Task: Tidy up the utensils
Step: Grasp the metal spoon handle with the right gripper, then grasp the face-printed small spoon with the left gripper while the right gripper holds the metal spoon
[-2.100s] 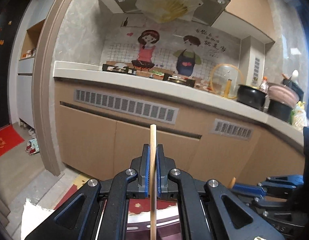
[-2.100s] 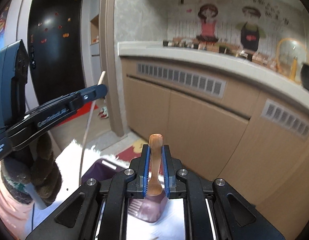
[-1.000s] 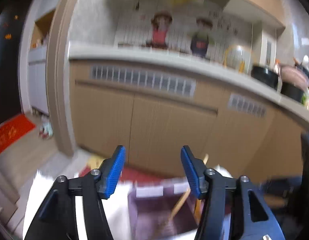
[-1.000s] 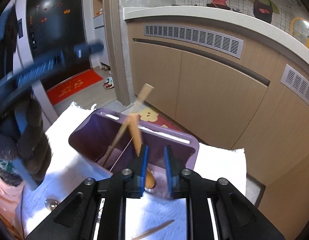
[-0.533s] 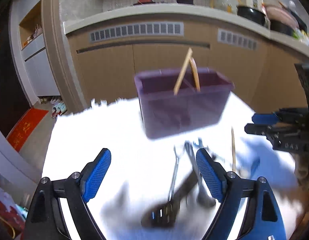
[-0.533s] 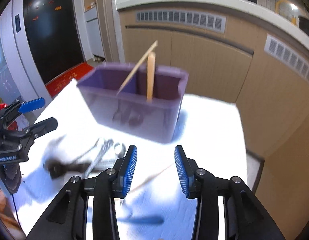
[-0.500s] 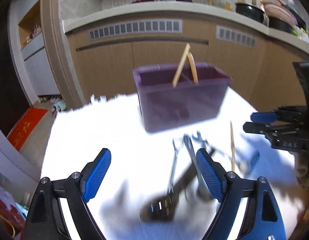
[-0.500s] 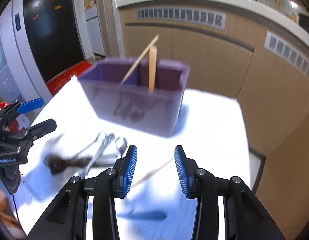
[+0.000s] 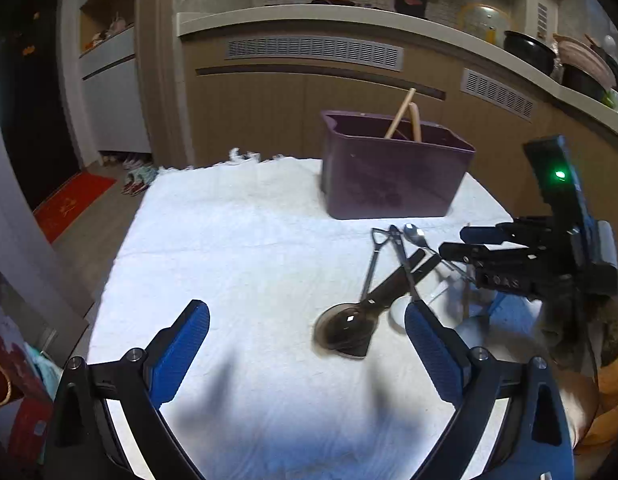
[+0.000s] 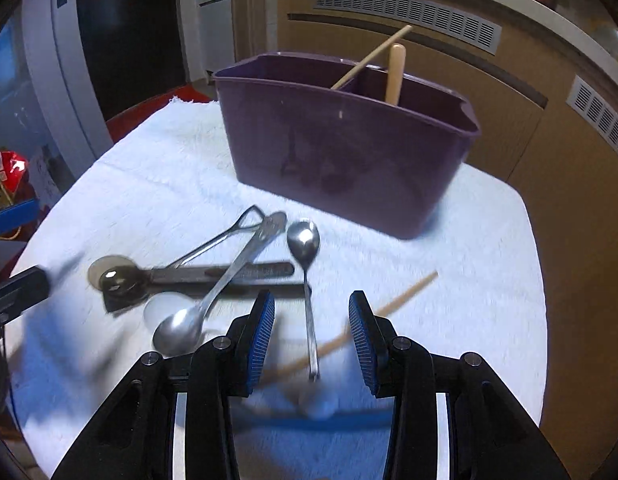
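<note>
Blue-padded fingers of the right gripper [image 10: 312, 336] stand apart, grasping nothing, low centre of the right wrist view. Between them lie a small spoon's [image 10: 305, 258] handle and a blurred chopstick [image 10: 393, 304], both on the white towel [image 10: 149, 184]. Left of these: a larger spoon [image 10: 213, 300], a wire-handled utensil [image 10: 225, 236] and a dark ladle [image 10: 189, 274], crossed in a pile. In the left wrist view the left gripper [image 9: 307, 344] is released, wide apart, empty, at the frame's bottom, with the pile just beyond its right finger. Farther back, centre frame, the purple caddy [image 10: 349, 160] stands upright on the towel, holding a chopstick [image 10: 371, 58] leaning left and a wooden handle [image 10: 395, 74] by the divider. Cabinets [image 9: 269, 108] stand behind.
</note>
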